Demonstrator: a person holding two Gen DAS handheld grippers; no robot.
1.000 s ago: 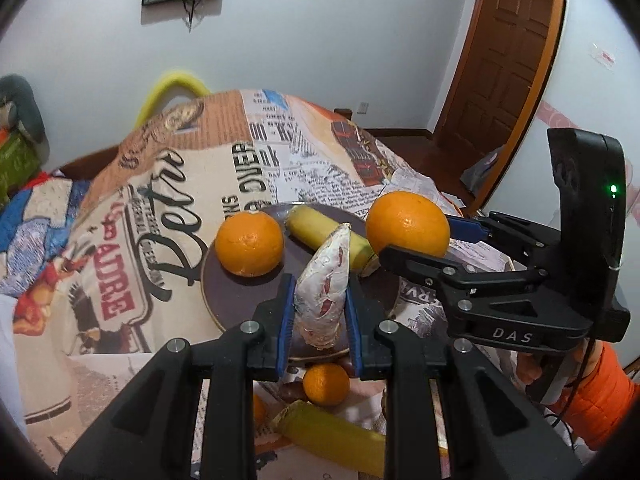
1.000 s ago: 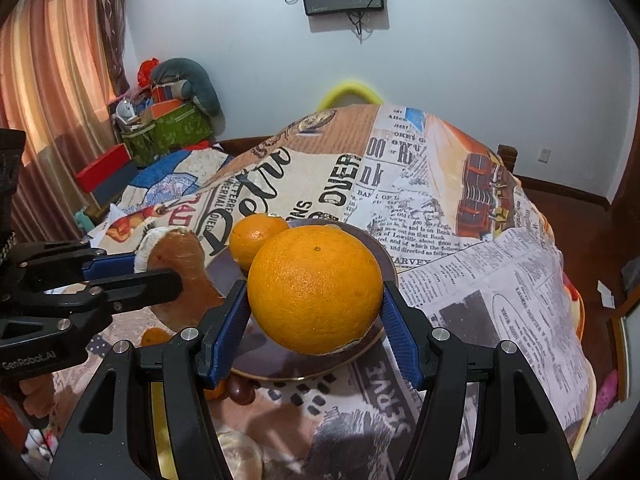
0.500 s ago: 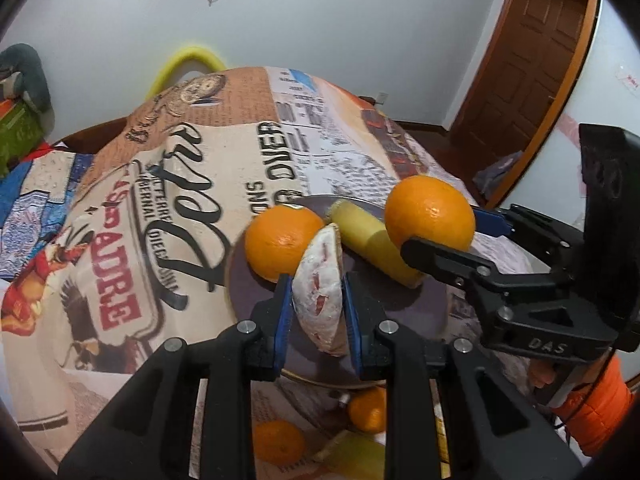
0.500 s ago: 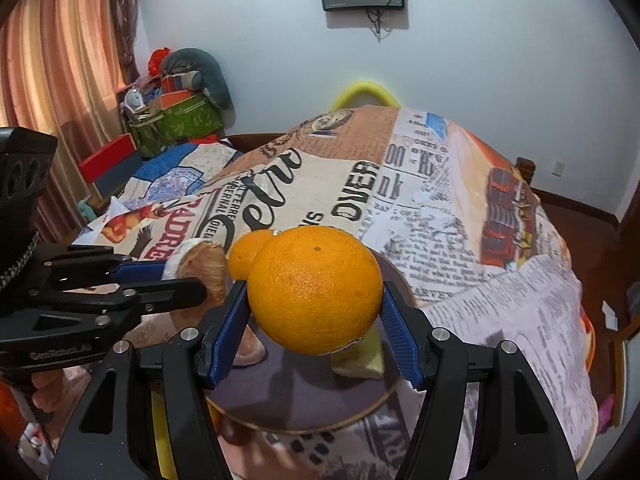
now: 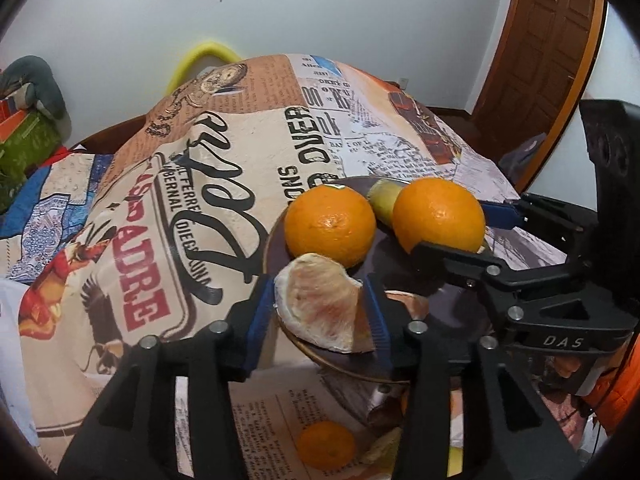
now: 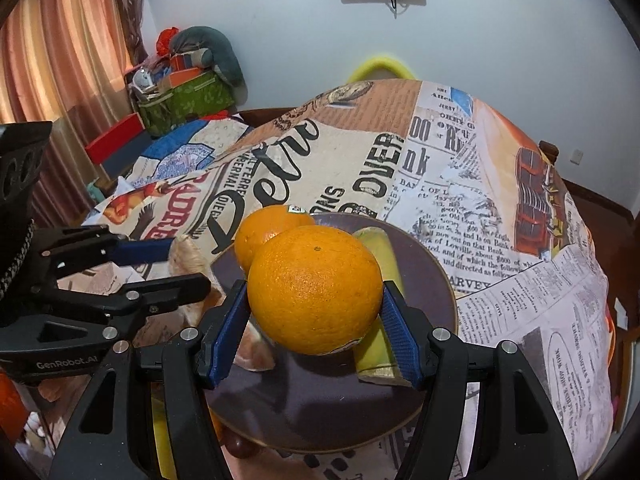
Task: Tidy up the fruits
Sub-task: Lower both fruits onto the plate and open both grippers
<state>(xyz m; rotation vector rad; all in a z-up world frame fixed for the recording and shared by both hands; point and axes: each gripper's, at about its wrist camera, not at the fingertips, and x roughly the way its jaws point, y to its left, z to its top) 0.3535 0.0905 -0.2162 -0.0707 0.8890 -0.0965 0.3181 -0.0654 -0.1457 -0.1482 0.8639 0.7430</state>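
Observation:
A dark round plate (image 5: 448,300) (image 6: 436,276) sits on the newspaper-print tablecloth. On it lie an orange (image 5: 330,226) (image 6: 266,226) and a yellow-green fruit piece (image 5: 382,200) (image 6: 380,252). My left gripper (image 5: 318,312) holds a peeled pomelo wedge (image 5: 320,308) over the plate's near-left rim; its jaws look wider than the wedge. My right gripper (image 6: 316,316) is shut on a large orange (image 6: 316,290) (image 5: 438,214), held just above the plate beside the yellow piece.
A small orange (image 5: 326,444) and a yellow fruit piece (image 5: 380,448) lie on the cloth in front of the plate. A dark round fruit (image 6: 238,446) sits under the plate's near edge. Cluttered boxes (image 6: 184,92) stand far left; a wooden door (image 5: 548,52) far right.
Both grippers moved forward and down over the plate. The pomelo wedge has turned from upright to lying flat at the plate's rim, and the left jaws have spread wider. The right orange sits lower.

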